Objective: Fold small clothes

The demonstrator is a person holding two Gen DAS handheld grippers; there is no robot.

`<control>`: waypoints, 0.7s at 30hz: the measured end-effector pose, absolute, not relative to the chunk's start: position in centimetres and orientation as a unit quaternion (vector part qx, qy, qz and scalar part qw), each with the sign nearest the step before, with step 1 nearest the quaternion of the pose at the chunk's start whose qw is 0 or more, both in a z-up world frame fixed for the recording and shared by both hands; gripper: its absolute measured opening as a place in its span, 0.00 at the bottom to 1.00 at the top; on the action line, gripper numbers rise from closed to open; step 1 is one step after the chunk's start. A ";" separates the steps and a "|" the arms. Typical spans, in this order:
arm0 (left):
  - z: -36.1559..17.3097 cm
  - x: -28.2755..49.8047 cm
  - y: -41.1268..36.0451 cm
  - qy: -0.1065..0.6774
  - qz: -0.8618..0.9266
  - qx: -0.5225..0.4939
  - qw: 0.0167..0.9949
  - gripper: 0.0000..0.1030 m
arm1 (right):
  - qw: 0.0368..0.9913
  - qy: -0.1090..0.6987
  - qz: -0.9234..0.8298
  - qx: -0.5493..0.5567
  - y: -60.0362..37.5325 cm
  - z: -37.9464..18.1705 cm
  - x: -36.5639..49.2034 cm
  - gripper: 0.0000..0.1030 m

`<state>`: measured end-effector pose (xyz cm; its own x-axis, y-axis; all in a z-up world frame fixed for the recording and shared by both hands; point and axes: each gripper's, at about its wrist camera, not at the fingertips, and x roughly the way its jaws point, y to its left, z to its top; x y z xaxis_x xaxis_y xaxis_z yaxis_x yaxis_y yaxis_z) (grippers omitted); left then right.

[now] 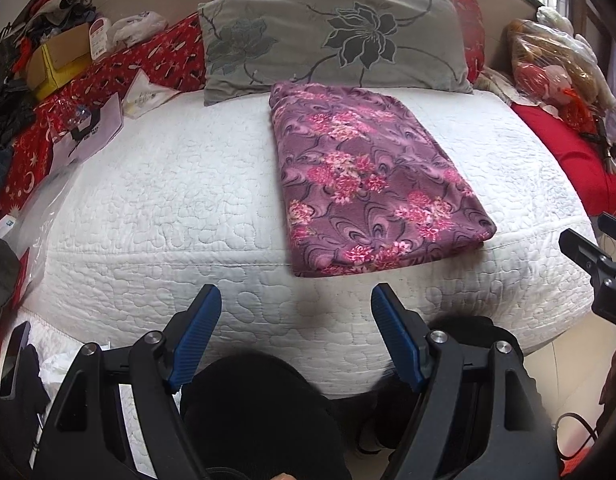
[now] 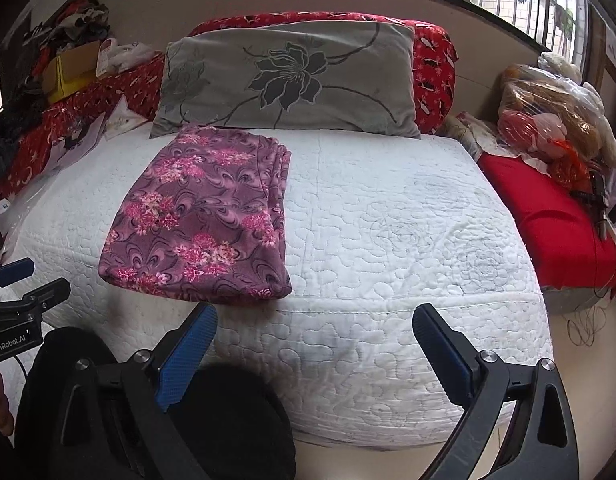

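A purple garment with pink flowers [image 1: 368, 180] lies folded into a flat rectangle on the white quilted mattress [image 1: 168, 208], its near end at the front edge. It also shows in the right wrist view [image 2: 204, 220]. My left gripper [image 1: 296, 304] is open and empty, held off the front edge of the bed, short of the garment. My right gripper [image 2: 314, 324] is open and empty, also in front of the bed, to the right of the garment. The right gripper shows at the right edge of the left wrist view [image 1: 600, 248].
A grey flowered pillow [image 1: 332, 36] leans at the head of the bed. Red patterned bedding [image 1: 48, 136] with papers, a box and clothes lies on the left. A red cushion [image 2: 548, 220] and plastic bags [image 2: 548, 112] are on the right. A black padded object [image 1: 260, 412] sits below the grippers.
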<state>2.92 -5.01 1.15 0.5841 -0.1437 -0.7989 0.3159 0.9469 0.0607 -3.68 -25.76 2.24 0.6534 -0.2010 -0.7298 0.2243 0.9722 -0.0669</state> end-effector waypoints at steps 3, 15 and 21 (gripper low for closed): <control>1.4 2.7 -5.1 0.436 -0.138 0.095 0.884 0.75 | 0.911 0.394 -0.118 0.017 -25.9 2.6 -4.0 0.96; 2.5 1.8 -5.5 0.427 -0.156 0.086 0.887 0.75 | 0.914 0.388 -0.117 0.015 -25.7 3.3 -4.7 0.96; 2.8 1.5 -5.8 0.422 -0.161 0.087 0.888 0.75 | 0.916 0.382 -0.118 0.013 -25.5 3.9 -4.9 0.96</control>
